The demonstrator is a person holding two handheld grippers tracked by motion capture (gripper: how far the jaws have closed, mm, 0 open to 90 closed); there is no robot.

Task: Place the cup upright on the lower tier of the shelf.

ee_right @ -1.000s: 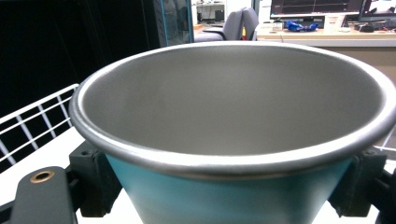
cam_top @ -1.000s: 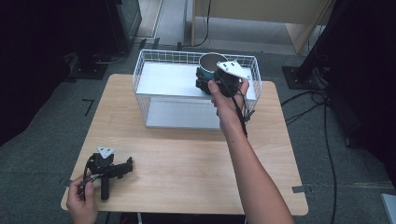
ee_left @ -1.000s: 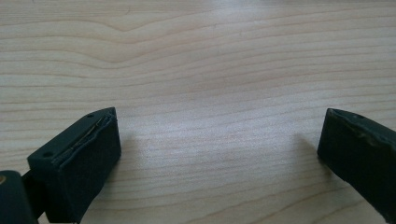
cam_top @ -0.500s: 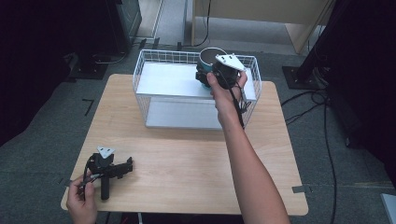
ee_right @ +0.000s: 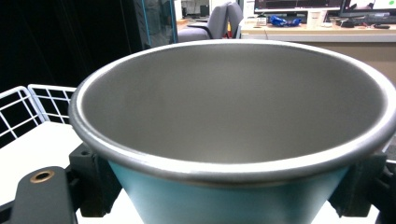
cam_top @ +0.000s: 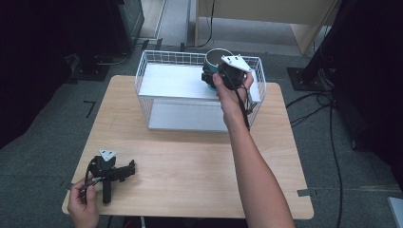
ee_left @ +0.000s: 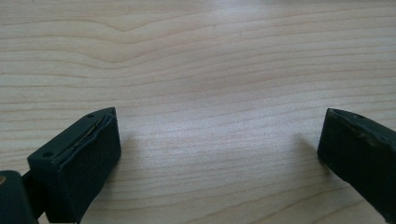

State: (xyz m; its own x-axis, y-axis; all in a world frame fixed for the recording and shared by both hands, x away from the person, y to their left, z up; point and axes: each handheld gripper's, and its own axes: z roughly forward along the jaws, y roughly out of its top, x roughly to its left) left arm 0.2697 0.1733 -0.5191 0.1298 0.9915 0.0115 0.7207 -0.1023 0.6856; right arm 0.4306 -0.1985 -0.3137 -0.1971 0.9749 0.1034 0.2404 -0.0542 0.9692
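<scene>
Teal metal cup (ee_right: 233,140), clamped between the right gripper (cam_top: 216,76) jaws above the wire basket (cam_top: 157,102), seems mid-transfer; next, lower and release, while the left gripper (ee_left: 219,149) rests open.

Right gripper (cam_top: 212,76) with cup (cam_top: 216,59) clamped between jaws has moved farther from person, toward back of wire basket (cam_top: 142,71), and risen a bit since a second ago. Cup mouth now near far rim of basket. Right forearm (cam_top: 247,142) stretched farther forward over table (cam_top: 190,161).
</scene>
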